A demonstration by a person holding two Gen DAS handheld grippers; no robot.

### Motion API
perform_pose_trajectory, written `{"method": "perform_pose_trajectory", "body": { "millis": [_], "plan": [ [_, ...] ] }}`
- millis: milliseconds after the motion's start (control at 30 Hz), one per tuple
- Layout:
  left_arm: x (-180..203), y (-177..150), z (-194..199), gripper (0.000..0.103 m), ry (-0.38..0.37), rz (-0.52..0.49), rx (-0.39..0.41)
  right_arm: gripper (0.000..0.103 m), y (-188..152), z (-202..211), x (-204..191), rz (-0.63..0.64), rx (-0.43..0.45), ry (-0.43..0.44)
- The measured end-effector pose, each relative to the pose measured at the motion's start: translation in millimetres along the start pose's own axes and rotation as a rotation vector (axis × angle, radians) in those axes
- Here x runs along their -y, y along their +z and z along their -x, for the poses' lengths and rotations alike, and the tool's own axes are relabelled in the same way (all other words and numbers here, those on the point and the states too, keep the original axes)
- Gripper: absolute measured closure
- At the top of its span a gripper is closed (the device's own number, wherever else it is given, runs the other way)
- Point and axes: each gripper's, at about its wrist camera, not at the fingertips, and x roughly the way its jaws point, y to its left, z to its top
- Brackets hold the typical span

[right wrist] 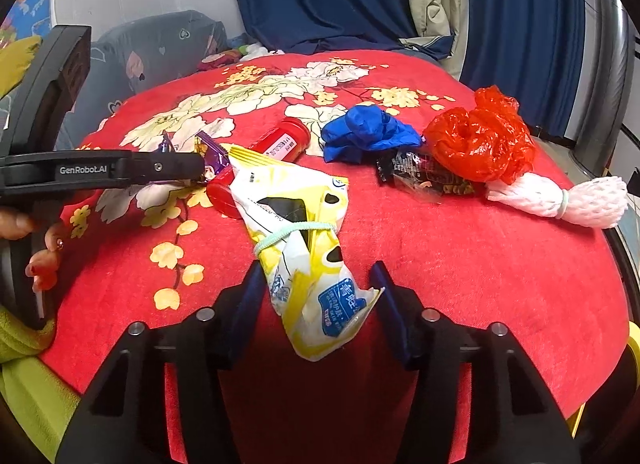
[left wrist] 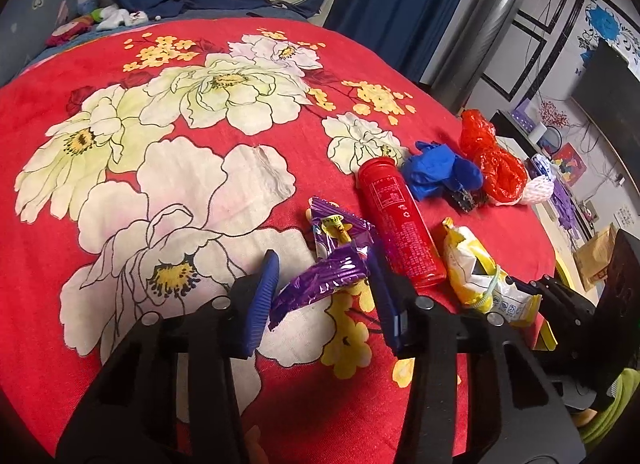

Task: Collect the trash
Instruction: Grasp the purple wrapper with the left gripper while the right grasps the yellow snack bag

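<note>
We've got the left gripper [left wrist: 326, 270] pinching the purple wrapper [left wrist: 320, 284] and the right gripper [right wrist: 318, 296] clamped on the yellow packet [right wrist: 304, 260] on the red cloth [right wrist: 460, 264], so let's squeeze firmly and lift straight up.

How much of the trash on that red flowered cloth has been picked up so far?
Nothing looks collected yet, and no bin is in view. The left tool brackets a purple wrapper; the right tool brackets a yellow and white packet. Whether either has gripped is unclear. Still lying on the cloth: a red tube, blue crumpled plastic, a dark wrapper, an orange bag and white foam netting.
</note>
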Motion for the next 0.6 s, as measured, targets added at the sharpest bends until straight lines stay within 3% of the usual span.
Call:
{"method": "perform_pose_trajectory", "body": {
  "millis": [200, 600],
  "plan": [
    [-1.7, -0.2, 0.8, 0.072, -0.008, 0.006, 0.009, 0.068, -3.5, 7.1, -4.4, 0.021, 0.024, -0.016],
    [-2.0, 4.9, 13.9, 0.077, -0.005, -0.002, 0.069, 0.072, -6.3, 18.8, -3.3, 0.014, 0.056, -0.004]
  ]
}}
